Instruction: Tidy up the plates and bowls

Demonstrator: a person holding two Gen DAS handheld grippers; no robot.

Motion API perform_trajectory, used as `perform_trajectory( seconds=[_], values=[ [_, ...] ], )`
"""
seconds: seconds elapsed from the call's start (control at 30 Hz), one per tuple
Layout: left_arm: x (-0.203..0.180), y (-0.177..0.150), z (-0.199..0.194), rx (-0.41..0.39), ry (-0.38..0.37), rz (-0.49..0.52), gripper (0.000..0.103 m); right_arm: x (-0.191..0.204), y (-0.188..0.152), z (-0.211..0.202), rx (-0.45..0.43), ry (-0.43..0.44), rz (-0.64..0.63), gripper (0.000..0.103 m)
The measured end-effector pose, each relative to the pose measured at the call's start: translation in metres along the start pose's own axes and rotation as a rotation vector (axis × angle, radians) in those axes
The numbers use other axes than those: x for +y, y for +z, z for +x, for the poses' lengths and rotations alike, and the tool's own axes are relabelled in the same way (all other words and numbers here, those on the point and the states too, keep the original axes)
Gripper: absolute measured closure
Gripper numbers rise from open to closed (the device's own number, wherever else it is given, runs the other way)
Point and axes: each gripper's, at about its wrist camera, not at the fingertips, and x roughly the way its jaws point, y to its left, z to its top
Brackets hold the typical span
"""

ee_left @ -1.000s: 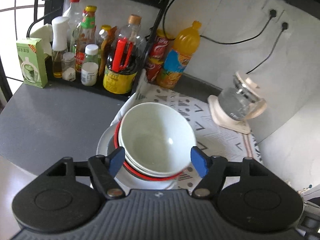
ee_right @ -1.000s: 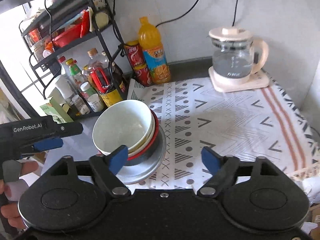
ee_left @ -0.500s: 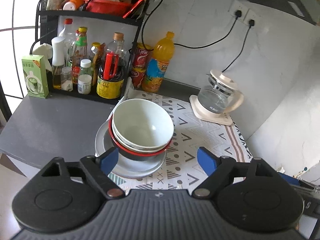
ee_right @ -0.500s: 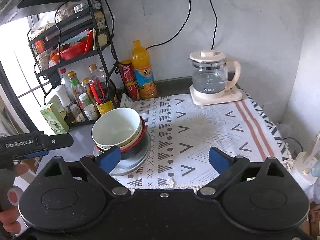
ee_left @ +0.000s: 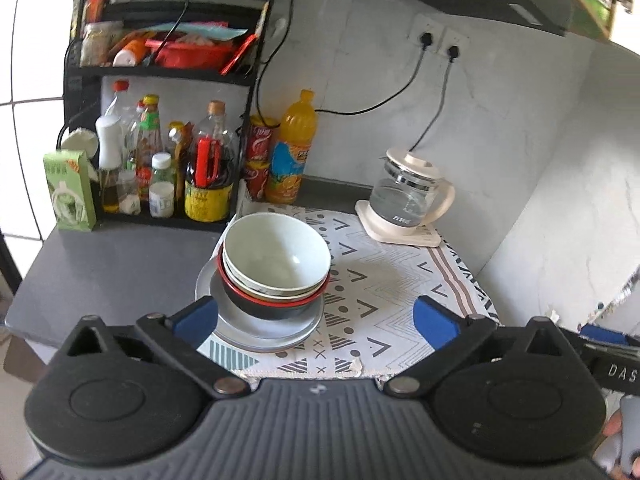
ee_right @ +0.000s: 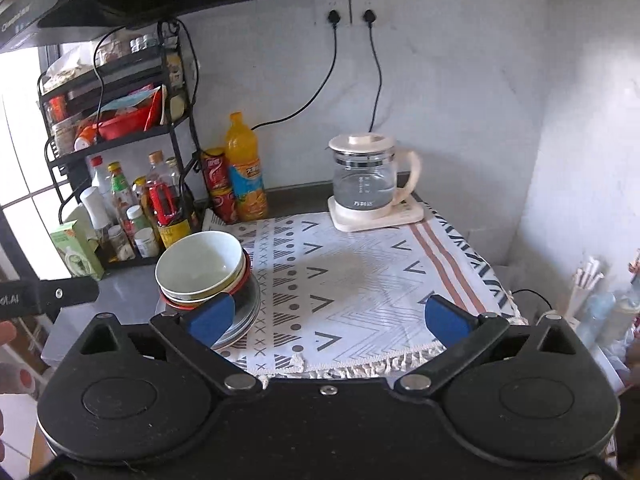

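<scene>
1. Left wrist view: we find the left hand-held gripper (ee_left: 314,318) with its jaws spread wide and nothing between them. Its blue pads (ee_left: 196,320) sit apart from the dishes, near side of the stack.
2. We record a stack of bowls (ee_left: 276,260) resting on grey plates (ee_left: 256,330). The top bowl is white; below it a pale bowl, then a black bowl with a red rim (ee_left: 280,304).
3. The plates lie on the left edge of a patterned cloth (ee_left: 384,284), partly overhanging onto the bare grey counter (ee_left: 108,272).
4. Far left, a black wire rack (ee_left: 164,80) holds sauce bottles and jars; a green carton (ee_left: 70,190) stands beside it on the counter.
5. Right of the rack, against the wall, we note red cans (ee_left: 260,156) and an orange drink bottle (ee_left: 294,152). A glass kettle (ee_left: 408,196) sits on its base at the far right of the cloth.
6. Right wrist view: the right hand-held gripper (ee_right: 326,318) is likewise fully spread and empty, near the fringe of the cloth (ee_right: 360,280).
7. From this view the bowls (ee_right: 202,268) and plates (ee_right: 246,316) appear at the near left; the left blue pad (ee_right: 212,318) overlaps them in the picture, but we cannot tell whether it touches.
8. The kettle (ee_right: 370,180) and orange bottle (ee_right: 244,168) stand at the far side.
</scene>
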Motion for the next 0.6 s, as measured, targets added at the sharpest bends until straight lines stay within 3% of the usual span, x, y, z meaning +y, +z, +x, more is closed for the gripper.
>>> perform_trajectory(
  seconds=[0.23,0.6],
  values=[
    [0.015,-0.012,-0.023,0.012,-0.023,0.050,0.000,0.014,-0.024,-0.019,0.006,-0.031,0.053,0.001],
    [0.041,-0.030,-0.058,0.003,-0.034,0.107,0.000,0.036,-0.053,-0.044,-0.022,-0.079,0.032,0.001]
  ],
)
